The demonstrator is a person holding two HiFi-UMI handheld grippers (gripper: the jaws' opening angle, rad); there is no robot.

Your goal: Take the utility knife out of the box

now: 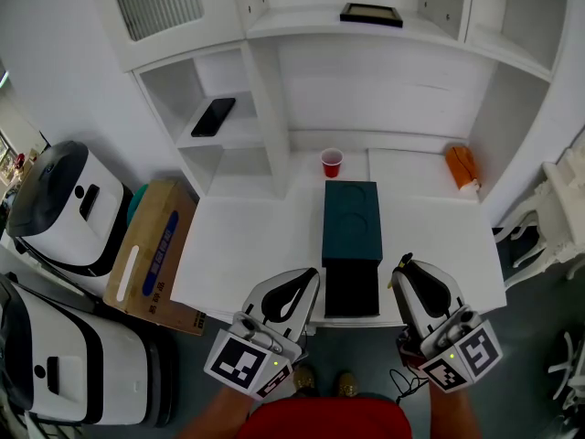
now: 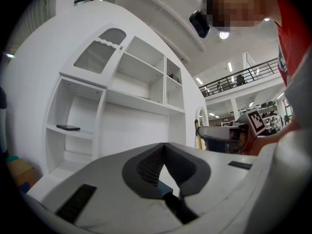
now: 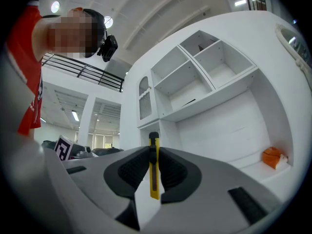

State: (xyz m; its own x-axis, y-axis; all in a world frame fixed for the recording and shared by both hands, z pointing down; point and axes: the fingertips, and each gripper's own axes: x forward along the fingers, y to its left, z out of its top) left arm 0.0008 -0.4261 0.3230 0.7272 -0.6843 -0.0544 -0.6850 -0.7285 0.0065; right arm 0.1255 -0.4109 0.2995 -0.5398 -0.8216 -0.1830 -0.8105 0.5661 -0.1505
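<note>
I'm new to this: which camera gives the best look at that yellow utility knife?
The right gripper view: the utility knife stands upright, pinched in the right gripper, close to the lens. The head view shows only its tip poking past that gripper. The left gripper view gives at most a distant yellow sliver.

Table [image 1: 247,245]: box [image 1: 352,222], cup [image 1: 332,163], perhaps cloth [image 1: 462,165].

Your right claw [image 3: 154,149] had ribbed, matt, dark rubbery pads [image 3: 134,172] against the glossy yellow plastic utility knife [image 3: 154,180]. The dark teal rectangular box [image 1: 352,218] looked matt, and the white surface [image 1: 239,245] looked smooth and painted.
</note>
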